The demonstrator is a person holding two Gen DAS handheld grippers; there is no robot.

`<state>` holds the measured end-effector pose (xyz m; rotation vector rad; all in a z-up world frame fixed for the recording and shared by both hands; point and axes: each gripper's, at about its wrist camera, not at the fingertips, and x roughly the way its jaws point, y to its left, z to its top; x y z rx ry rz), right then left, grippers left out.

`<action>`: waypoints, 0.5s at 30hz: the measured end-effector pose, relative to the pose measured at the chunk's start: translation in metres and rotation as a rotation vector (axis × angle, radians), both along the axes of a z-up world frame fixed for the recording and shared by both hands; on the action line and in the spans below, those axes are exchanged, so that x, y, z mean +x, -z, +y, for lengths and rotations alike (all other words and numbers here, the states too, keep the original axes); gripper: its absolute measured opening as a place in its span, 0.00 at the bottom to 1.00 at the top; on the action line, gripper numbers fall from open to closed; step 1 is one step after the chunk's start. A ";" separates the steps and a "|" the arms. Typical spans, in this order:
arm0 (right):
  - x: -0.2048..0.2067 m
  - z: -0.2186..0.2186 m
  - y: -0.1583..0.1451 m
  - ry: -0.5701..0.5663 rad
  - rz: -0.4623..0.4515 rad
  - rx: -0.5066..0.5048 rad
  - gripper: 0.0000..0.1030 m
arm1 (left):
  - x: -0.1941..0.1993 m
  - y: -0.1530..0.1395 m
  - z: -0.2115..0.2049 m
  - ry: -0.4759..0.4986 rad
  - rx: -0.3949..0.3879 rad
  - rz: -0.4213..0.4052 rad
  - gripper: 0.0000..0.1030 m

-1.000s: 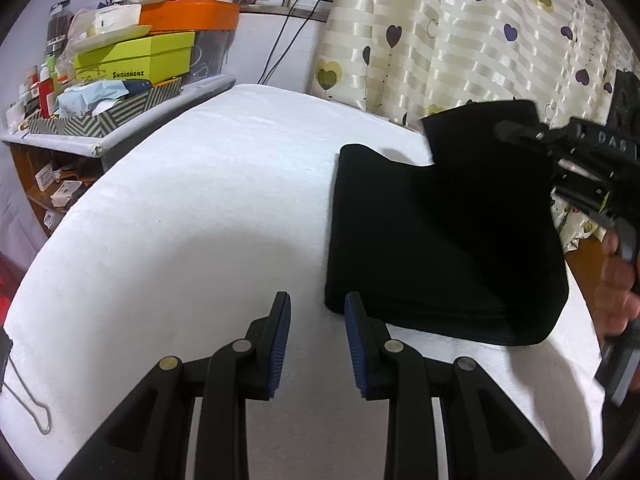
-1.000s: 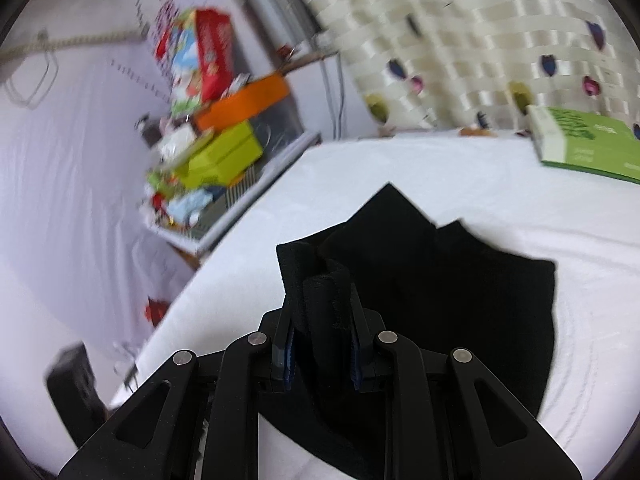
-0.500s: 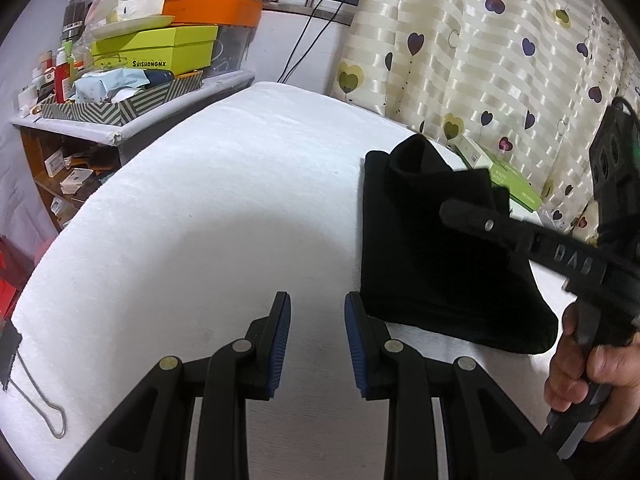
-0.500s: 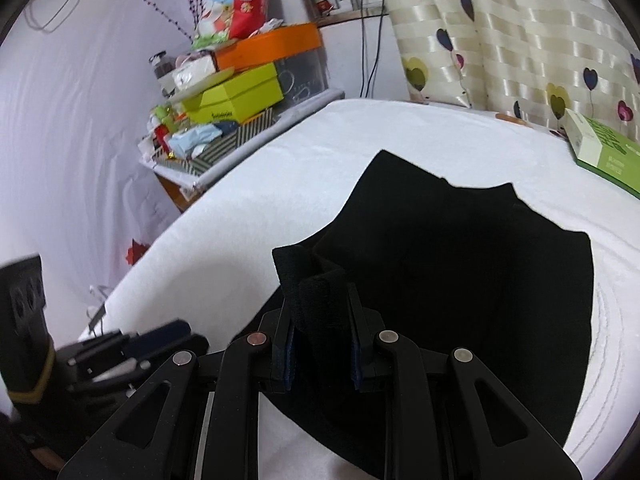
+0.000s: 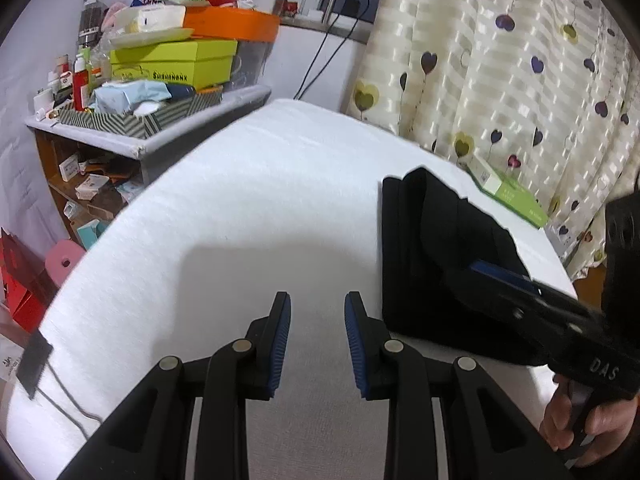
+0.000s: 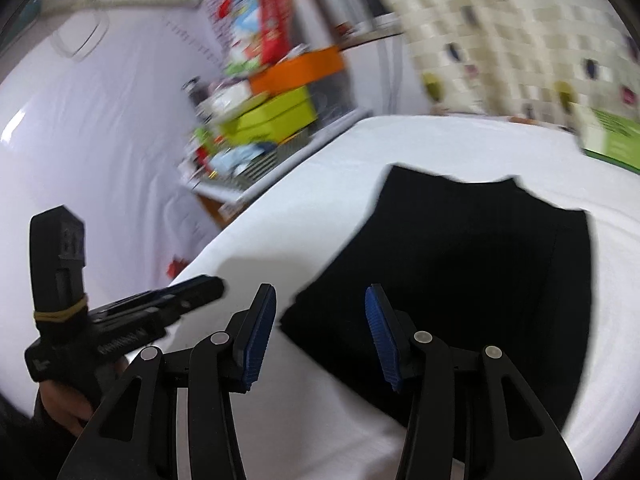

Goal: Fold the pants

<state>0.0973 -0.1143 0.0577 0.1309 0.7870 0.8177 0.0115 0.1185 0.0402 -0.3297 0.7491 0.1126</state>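
Pants [image 5: 424, 264], black, one pair, folded into a flat block, lying on the white padded desk [image 5: 248, 216] toward its right side as the left wrist view shows it. Straight long edge faces the bare middle of the desk; a folded upper layer sits raised at the far end.

Left claw [image 5: 317, 340]: black frame, blue ribbed pads, fingers apart with nothing between them, poised over bare white surface just beside the near left corner of the pants, not touching the cloth.

Right claw [image 6: 320, 330]: same make, jaws have just been opening and now stand spread wide. The near corner of the pants lies below the gap between the pads; neither pad presses on the cloth. In the left wrist view this claw [image 5: 486, 270] reaches in from the right over the pants, with a hand [image 5: 580, 424] on its grip at the frame edge.

Green box [image 5: 508, 194]: flat, on the far right part of the desk, beyond the pants and apart from them.

Shelf [image 5: 160, 136]: left of the desk, stacked with a yellow-green box [image 5: 176, 62], an orange box [image 5: 236, 24] and small clutter.

Curtain [image 5: 500, 60]: cream, striped, printed with hearts, behind the desk.

Right wrist view is blurred.
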 end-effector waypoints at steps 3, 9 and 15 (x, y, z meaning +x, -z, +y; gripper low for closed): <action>0.004 -0.028 0.000 0.105 -0.001 -0.010 0.44 | 0.002 -0.010 -0.002 0.017 -0.008 -0.025 0.29; 0.015 -0.075 0.011 0.269 0.040 -0.046 0.30 | 0.025 -0.024 -0.035 0.145 -0.002 -0.060 0.35; 0.017 -0.072 0.030 0.228 0.073 -0.149 0.29 | 0.056 -0.011 -0.073 0.255 0.070 -0.041 0.36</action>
